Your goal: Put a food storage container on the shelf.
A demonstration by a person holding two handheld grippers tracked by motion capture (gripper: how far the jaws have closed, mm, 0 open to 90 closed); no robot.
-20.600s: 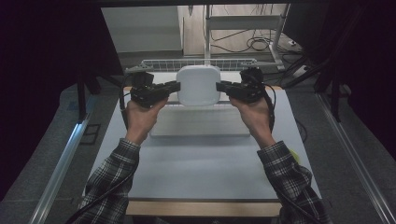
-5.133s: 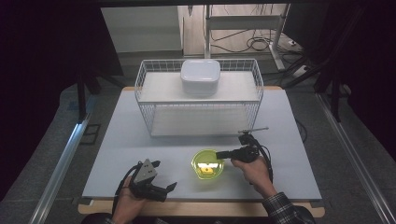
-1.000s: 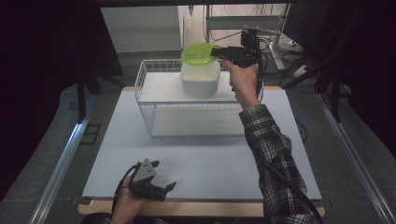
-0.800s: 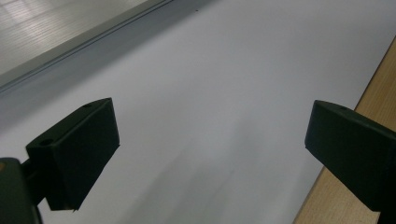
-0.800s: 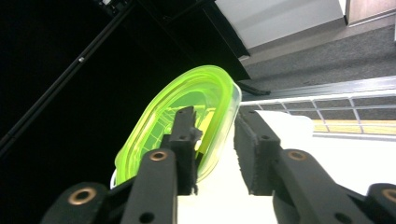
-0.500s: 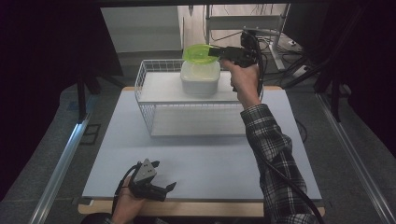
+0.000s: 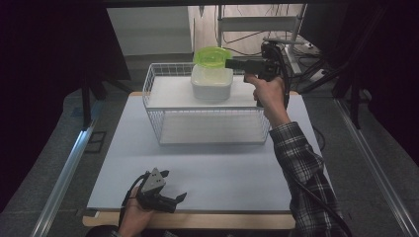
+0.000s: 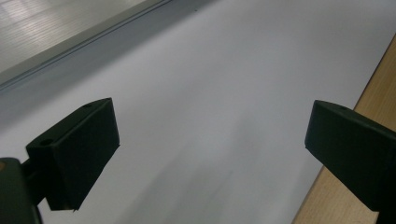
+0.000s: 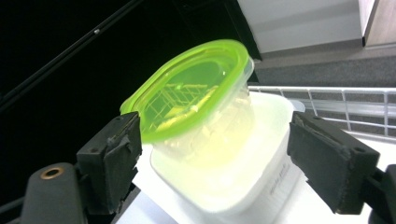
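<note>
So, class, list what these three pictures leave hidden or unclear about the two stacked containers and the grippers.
- High view: whether the right gripper touches the green-lidded container; too small.
- Right gripper view: its fingers stand apart, but the left finger hides any contact with the lid.
- Both views: the white container is opaque, contents unseen.
- Right gripper view: the white container's near corner is cut off by the bottom edge.
- High view: the left gripper is too small to judge; its own view shows it open.

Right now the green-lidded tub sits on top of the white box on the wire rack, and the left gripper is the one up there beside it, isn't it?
Not quite. It is the right gripper at the green-lidded tub, as the high view shows. The tub does sit on the white box on the wire rack. The left gripper is low at the table's near edge, jaws open.
</note>
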